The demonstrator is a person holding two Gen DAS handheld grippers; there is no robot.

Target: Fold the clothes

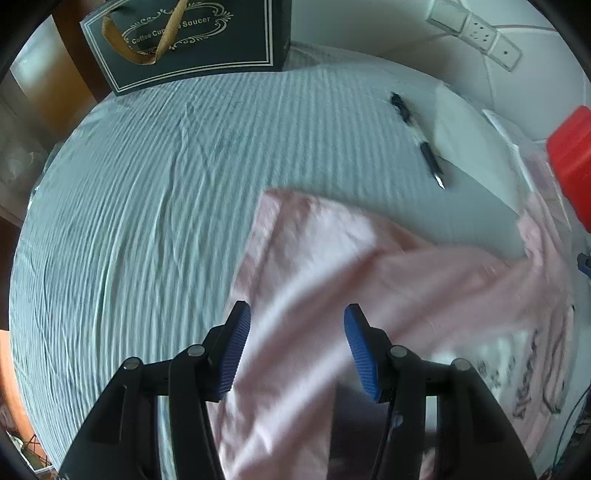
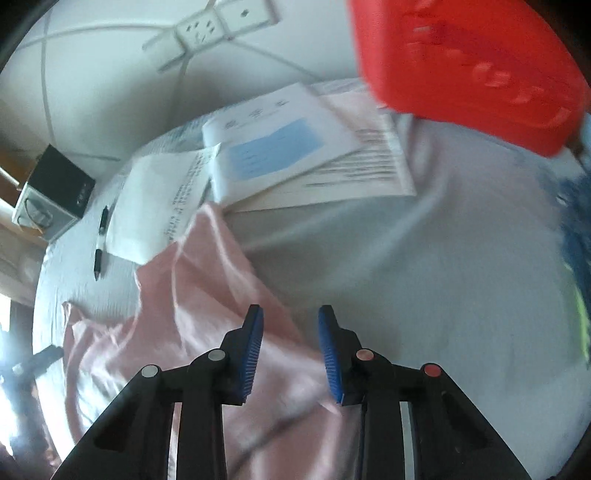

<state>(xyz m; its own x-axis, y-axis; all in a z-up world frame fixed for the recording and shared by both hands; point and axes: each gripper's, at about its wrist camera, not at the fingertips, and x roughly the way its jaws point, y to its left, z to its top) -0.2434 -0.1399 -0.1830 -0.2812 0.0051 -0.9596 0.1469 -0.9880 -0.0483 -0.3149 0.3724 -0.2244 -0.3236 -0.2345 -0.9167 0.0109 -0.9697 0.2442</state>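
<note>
A pale pink garment [image 1: 332,266] lies spread on the light blue striped sheet [image 1: 147,192], with a printed patch at its lower right. My left gripper [image 1: 297,325] is open above its left part, with nothing between the blue pads. In the right wrist view the same garment [image 2: 184,314] lies rumpled at the lower left. My right gripper [image 2: 290,325] is open over its right edge, holding nothing.
A dark gift bag [image 1: 184,40] stands at the back. A pen [image 1: 430,155] lies by loose papers [image 2: 288,147]. A red box [image 2: 461,62] sits at the right, a small dark box [image 2: 55,192] at the left. A wall socket [image 2: 207,29] is behind.
</note>
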